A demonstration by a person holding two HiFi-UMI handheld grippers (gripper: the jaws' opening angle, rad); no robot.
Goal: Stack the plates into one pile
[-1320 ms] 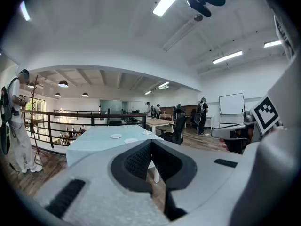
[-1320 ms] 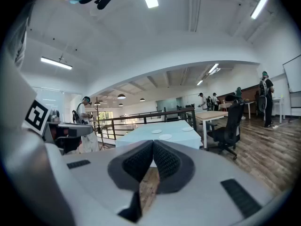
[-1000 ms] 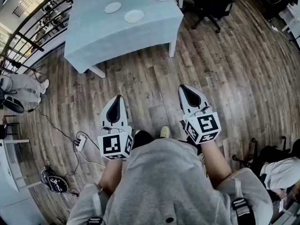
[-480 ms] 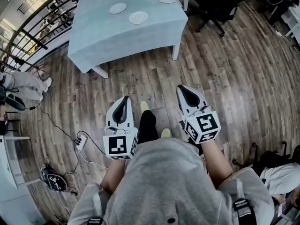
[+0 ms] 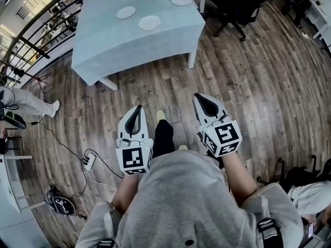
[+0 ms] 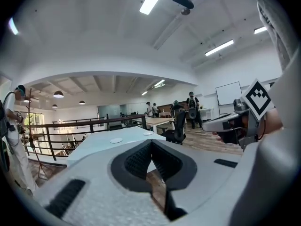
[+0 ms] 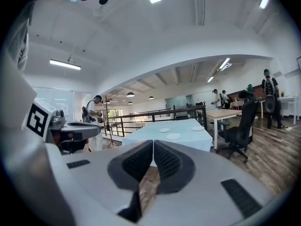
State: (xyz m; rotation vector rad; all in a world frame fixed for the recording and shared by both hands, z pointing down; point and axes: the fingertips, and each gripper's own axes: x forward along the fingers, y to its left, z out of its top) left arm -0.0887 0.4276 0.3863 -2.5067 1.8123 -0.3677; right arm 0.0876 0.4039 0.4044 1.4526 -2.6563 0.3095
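Three white plates lie apart on a table with a pale blue cloth [image 5: 114, 45]: one at the back left [image 5: 126, 12], one in the middle [image 5: 149, 22], one at the far right corner [image 5: 181, 0]. The right gripper view shows them as well, the left plate [image 7: 164, 130], the middle plate [image 7: 173, 136] and the right plate [image 7: 198, 128]. My left gripper [image 5: 138, 109] and right gripper [image 5: 199, 97] are held side by side over the wooden floor, well short of the table. Both are shut with nothing between the jaws, as seen at the left gripper [image 6: 151, 142] and the right gripper [image 7: 153, 142].
A black office chair [image 5: 232, 4] stands right of the table. A dark railing [image 5: 31, 40] runs along the left, with a person [image 5: 26, 99] beside it. A power strip with cable [image 5: 89, 160] lies on the floor. The wearer's leg and shoe [image 5: 161, 119] show between the grippers.
The wearer's dark leg and pale shoe have swung forward between the grippers. Both grippers have shifted slightly towards the table and stay shut. The plates have not moved on the table.
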